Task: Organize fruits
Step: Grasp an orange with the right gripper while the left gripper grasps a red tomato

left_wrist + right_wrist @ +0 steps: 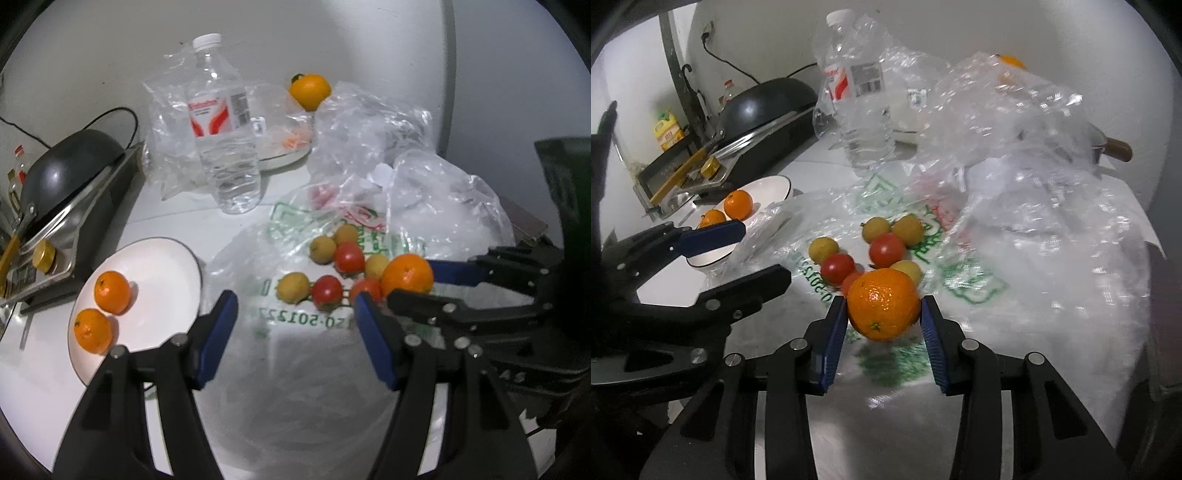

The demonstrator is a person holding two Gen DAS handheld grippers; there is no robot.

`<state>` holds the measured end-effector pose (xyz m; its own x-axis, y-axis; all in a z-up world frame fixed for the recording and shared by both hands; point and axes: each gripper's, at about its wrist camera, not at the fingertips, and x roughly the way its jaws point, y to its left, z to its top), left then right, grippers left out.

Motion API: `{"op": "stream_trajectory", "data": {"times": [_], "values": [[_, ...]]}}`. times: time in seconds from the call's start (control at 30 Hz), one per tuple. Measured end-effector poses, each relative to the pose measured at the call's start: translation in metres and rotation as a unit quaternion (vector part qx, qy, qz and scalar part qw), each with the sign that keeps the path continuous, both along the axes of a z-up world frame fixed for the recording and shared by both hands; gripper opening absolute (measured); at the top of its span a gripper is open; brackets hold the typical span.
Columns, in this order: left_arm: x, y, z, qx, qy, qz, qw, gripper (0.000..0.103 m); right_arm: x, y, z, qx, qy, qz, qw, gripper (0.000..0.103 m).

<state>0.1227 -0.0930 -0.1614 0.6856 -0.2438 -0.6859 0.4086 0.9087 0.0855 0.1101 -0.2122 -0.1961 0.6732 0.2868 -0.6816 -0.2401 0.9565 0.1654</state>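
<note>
My right gripper (883, 307) is shut on an orange (882, 302), one blue pad against each side, just above a printed plastic bag (960, 291). Beyond it on the bag lie red tomatoes (886, 249) and small yellow fruits (823, 249). In the left wrist view the same orange (406, 275) sits in the right gripper (410, 280) at the right. My left gripper (295, 321) stands open over the bag with nothing between its fingers, next to a white plate (159, 266) with two oranges (112, 287). The left gripper (757, 254) reaches in from the left in the right wrist view.
A water bottle (225, 147) stands behind the fruit. Crumpled clear bags (369, 129) cover the back right. Another orange (309, 90) rests on a far plate (284, 155). A black pan (66, 166) sits on a metal stove at the left.
</note>
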Motion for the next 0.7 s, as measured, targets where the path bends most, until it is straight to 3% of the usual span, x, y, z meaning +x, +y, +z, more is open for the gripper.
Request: {"op": "stream_trajectory", "data": {"times": [0.53,0.6,0.7], "values": [[-0.010,-0.046,-0.014,0.018,0.008,-0.077,0.9969,0.066,-0.012,-0.043,0.006,0.014,-0.016,-0.032,0.999,0.043],[-0.009,-0.050,-0.017,0.018,0.011,-0.080,0.9966,0.055,-0.012,-0.044,0.007,0.015,-0.018,-0.032,0.999,0.043],[-0.007,-0.055,-0.022,0.021,0.016,-0.087,0.9958,0.049,-0.014,-0.049,0.006,0.018,-0.019,-0.035,0.999,0.043]]}}
